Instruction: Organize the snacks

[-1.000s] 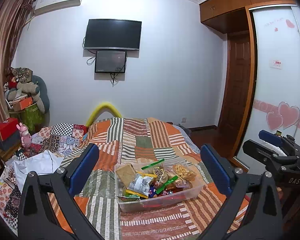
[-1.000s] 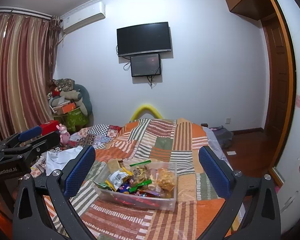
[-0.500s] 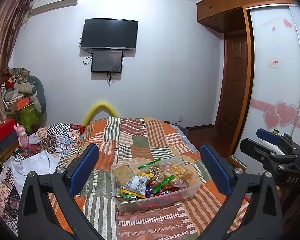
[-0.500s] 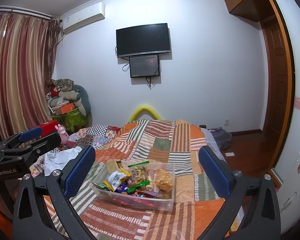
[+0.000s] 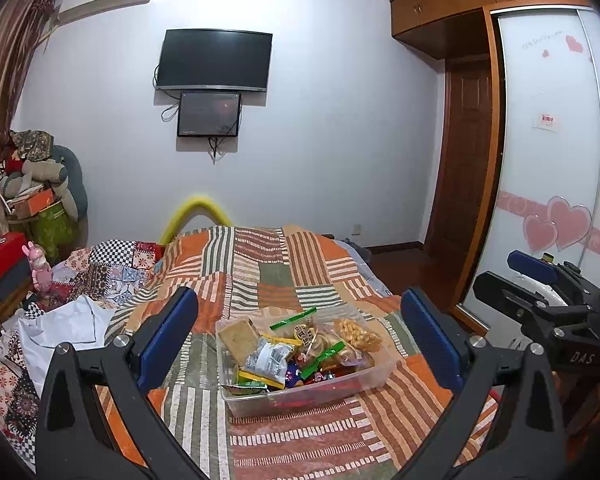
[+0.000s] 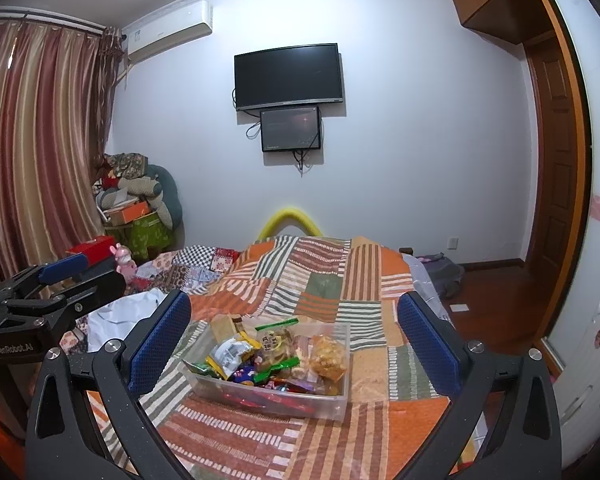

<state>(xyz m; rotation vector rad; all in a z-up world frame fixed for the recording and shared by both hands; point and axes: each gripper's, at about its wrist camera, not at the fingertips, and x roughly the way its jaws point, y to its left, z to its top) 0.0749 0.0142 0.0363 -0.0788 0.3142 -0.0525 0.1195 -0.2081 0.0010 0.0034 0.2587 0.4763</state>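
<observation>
A clear plastic bin (image 5: 312, 394) (image 6: 328, 398) full of mixed snack packets rests on a patchwork bedspread (image 5: 276, 276) (image 6: 332, 280). Inside it lie a silver packet (image 5: 266, 356) (image 6: 230, 352), a bag of yellow puffs (image 5: 356, 334) (image 6: 328, 358), a brown biscuit pack (image 5: 238, 334) and green-strip bags (image 5: 292, 314). My left gripper (image 5: 300, 330) hovers above and in front of the bin, open and empty. My right gripper (image 6: 294, 338) is likewise open over the bin, holding nothing. Each gripper shows at the edge of the other's view (image 5: 540, 280) (image 6: 56, 284).
White cloth (image 5: 68, 324) and patterned bedding (image 5: 112, 268) lie left of the bin. Boxes and soft toys are piled in the far left corner (image 6: 136, 200). A wardrobe with sliding doors (image 5: 548, 160) stands on the right, wooden floor (image 6: 496, 292) beside the bed.
Both views have drifted slightly, so the bin sits a little lower and nearer in the frames. Both grippers stay open and empty.
</observation>
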